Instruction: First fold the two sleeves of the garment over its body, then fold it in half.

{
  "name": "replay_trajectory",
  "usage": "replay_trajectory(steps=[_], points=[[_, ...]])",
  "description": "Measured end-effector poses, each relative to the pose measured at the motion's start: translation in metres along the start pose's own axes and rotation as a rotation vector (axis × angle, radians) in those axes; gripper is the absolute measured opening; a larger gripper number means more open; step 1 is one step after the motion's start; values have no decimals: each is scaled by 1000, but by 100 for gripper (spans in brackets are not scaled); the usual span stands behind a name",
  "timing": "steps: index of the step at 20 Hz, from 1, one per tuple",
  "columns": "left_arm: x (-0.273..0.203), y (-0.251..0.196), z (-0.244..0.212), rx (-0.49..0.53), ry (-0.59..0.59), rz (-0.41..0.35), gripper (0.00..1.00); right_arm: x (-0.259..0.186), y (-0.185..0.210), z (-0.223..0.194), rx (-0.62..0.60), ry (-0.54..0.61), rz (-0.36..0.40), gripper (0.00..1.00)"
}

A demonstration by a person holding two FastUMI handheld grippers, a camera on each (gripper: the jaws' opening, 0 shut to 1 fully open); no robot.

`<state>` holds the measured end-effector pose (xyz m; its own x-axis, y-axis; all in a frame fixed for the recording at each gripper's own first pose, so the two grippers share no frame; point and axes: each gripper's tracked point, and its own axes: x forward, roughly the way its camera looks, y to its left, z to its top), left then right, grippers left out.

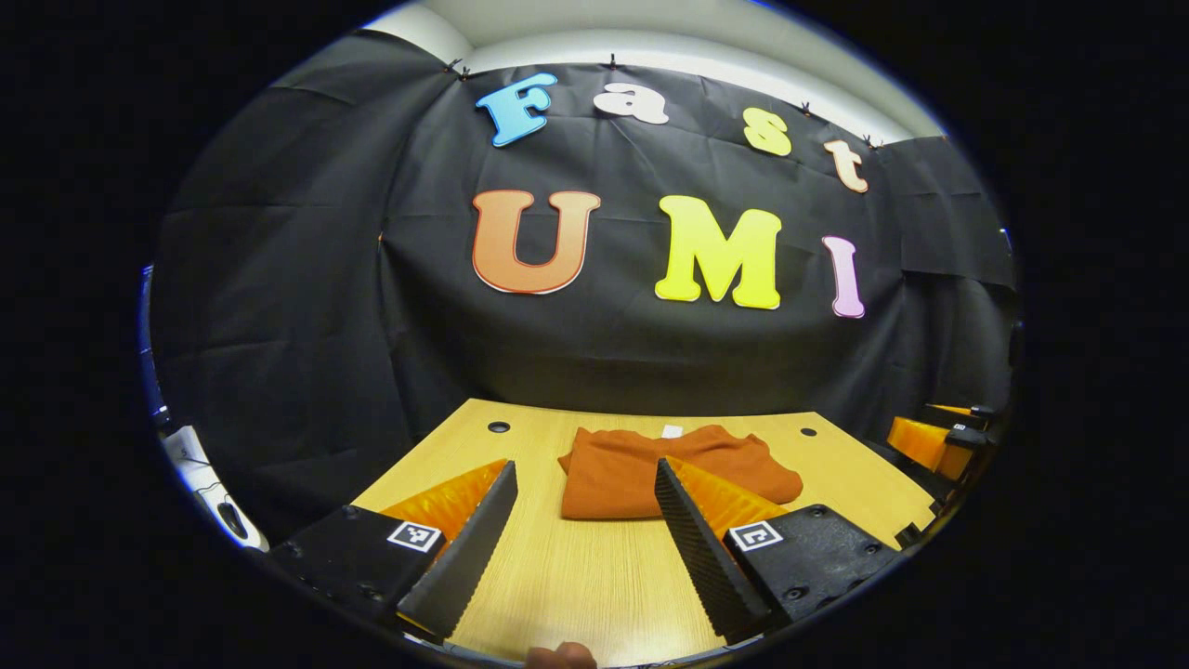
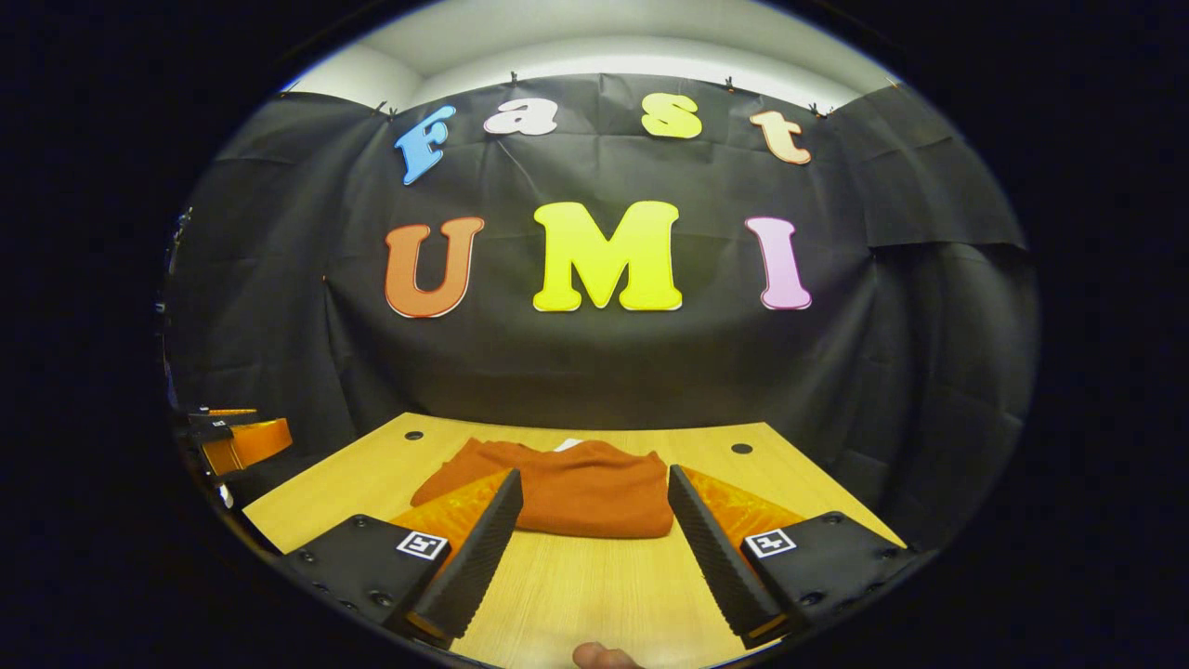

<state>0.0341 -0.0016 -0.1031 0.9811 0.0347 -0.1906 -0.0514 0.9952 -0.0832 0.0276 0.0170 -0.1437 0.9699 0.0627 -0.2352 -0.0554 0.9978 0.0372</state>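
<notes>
- Both grippers, left gripper (image 1: 585, 530) and right gripper (image 2: 594, 539), hang spread, holding nothing, just short of the garment (image 1: 650, 469).
- Folded compactly, it lies mid-counter (image 1: 576, 576); only neatening its edges seems left.

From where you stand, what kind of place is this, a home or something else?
Probably a staged recording booth, not a home: black cloth wall behind, a bare wooden table carrying one folded orange garment, and two open handheld grippers hovering before it.

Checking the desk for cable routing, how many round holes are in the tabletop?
2. One hole near the far left corner of the tabletop, one hole near the far right corner. The garment might hide another.
</notes>
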Motion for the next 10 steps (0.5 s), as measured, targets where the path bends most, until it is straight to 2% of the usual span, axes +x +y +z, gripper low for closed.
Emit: replay_trajectory(steps=[4,10], points=[[-6,-6,-3,2,-8,-1,96,-3,8,0,-44,-16,26,100],[-4,-22,2,-3,-15,-11,96,0,-3,18,-39,-53,17,99]])
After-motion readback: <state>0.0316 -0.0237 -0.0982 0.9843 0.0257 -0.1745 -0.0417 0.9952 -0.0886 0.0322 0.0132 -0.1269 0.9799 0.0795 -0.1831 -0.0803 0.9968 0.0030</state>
